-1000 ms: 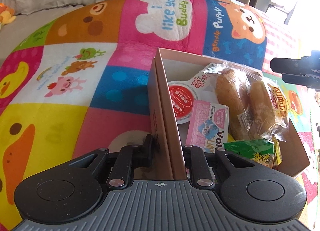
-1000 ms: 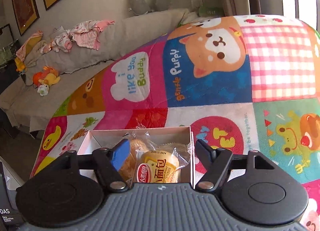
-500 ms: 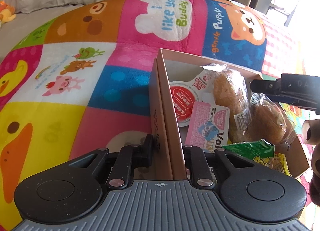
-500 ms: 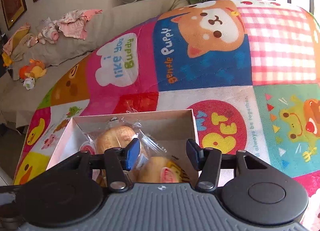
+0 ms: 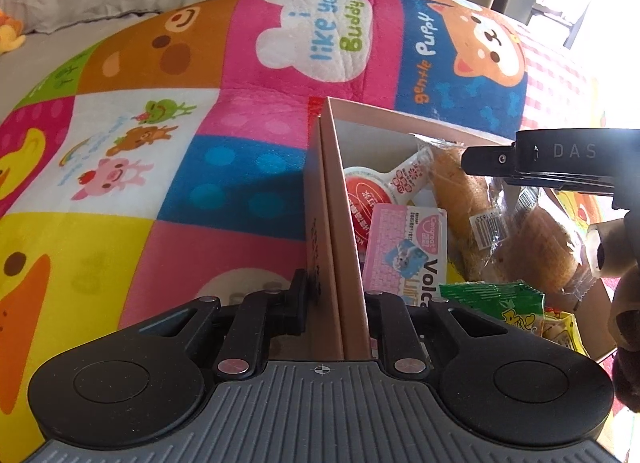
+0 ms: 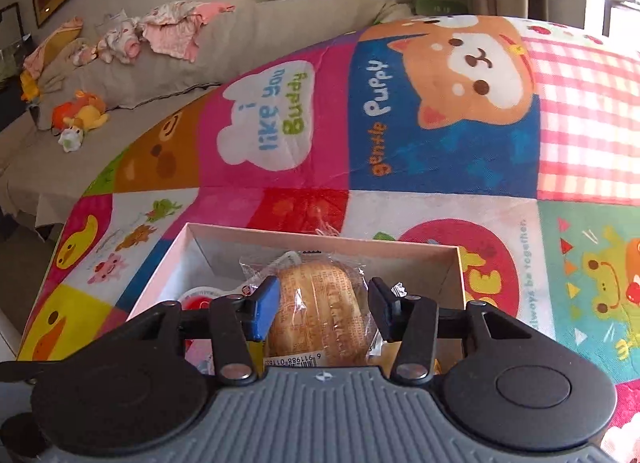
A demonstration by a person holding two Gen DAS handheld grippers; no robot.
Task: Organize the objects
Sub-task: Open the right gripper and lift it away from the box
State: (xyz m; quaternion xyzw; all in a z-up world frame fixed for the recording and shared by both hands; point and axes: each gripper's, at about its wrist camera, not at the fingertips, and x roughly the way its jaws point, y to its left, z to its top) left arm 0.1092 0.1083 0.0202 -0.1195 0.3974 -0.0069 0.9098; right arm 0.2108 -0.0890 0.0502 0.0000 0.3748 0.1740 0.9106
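A pink cardboard box (image 5: 400,123) lies on the play mat. My left gripper (image 5: 336,303) is clamped on its left wall, jaws still closing. Inside the box are two wrapped bread buns (image 5: 452,199), a red-lidded cup (image 5: 360,195), a pink packet (image 5: 404,247) and a green packet (image 5: 492,299). My right gripper (image 6: 320,303) hangs low over the box (image 6: 320,235), astride one wrapped bun (image 6: 316,315). Its jaws are closing, the blue pad brushes the wrapper, and I see no firm squeeze. In the left wrist view one of its fingers (image 5: 492,159) lies across the buns' tops.
The colourful cartoon play mat (image 6: 440,143) spreads all around the box. Behind it stands a beige sofa (image 6: 280,23) with heaped clothes (image 6: 168,31) and an orange plush toy (image 6: 80,115). A brown fuzzy sleeve (image 5: 628,343) shows at the right edge.
The right gripper has come down and forward over the box, and its jaws have narrowed around a bun. The buns have shifted in the box. The left gripper has stayed on the wall.
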